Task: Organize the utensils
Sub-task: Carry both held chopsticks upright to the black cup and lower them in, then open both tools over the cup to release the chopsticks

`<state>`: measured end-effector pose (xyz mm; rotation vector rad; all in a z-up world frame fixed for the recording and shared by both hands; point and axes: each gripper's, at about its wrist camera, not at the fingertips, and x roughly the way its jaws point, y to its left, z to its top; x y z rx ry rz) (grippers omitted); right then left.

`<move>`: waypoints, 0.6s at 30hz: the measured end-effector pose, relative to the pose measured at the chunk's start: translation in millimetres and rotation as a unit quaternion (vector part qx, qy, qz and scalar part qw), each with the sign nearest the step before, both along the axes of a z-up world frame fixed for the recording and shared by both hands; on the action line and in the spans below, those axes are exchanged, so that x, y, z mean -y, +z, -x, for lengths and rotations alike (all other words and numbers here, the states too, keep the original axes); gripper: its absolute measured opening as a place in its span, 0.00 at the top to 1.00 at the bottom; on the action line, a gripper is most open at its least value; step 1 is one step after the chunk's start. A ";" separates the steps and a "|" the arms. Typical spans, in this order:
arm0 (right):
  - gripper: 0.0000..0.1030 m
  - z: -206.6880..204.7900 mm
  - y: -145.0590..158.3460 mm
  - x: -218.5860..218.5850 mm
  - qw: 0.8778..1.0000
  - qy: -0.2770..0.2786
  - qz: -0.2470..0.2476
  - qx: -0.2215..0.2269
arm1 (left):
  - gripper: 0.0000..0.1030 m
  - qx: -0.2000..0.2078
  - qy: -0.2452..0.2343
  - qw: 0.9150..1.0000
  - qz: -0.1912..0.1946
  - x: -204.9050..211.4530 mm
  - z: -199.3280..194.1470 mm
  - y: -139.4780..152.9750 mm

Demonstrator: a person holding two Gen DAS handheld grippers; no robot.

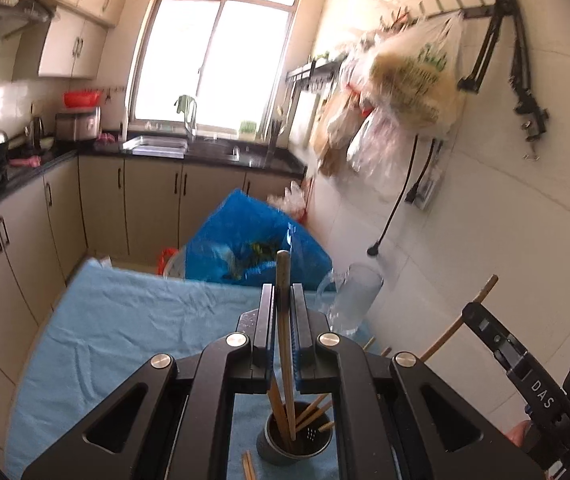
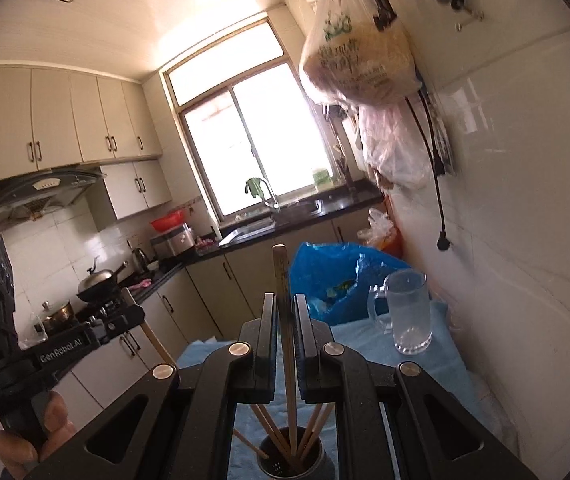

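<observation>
My left gripper (image 1: 283, 290) is shut on a wooden chopstick (image 1: 284, 320) that stands nearly upright. Its lower end lines up with the mouth of a dark grey holder (image 1: 273, 454), which has several chopsticks in it. My right gripper (image 2: 285, 300) is likewise shut on a chopstick (image 2: 286, 340) above the same holder (image 2: 327, 466). Each gripper shows in the other's view: the right gripper (image 1: 473, 314) at the right edge, the left gripper (image 2: 135, 314) at the left, each with its stick slanting down. Loose chopsticks (image 1: 249, 465) lie on the cloth beside the holder.
The holder stands on a table under a light blue cloth (image 1: 125, 320). An empty glass mug (image 2: 409, 312) stands near the white tiled wall (image 2: 525, 260). A blue plastic bag (image 1: 245, 236) sits beyond the table's far edge. Kitchen counters run along the left and back.
</observation>
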<state>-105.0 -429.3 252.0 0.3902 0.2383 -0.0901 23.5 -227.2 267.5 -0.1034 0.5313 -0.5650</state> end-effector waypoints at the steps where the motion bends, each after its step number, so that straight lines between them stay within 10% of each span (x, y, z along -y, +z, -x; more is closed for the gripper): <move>1: 0.92 -4.1 -4.8 0.6 1.000 0.000 -0.001 -0.006 | 0.94 -0.007 0.001 1.000 -0.003 1.0 -3.6 -6.1; 18: 0.88 -36.1 -68.6 5.5 0.995 0.016 -0.026 -0.097 | 0.91 -0.055 -0.018 0.998 -0.036 -0.1 -15.7 -60.8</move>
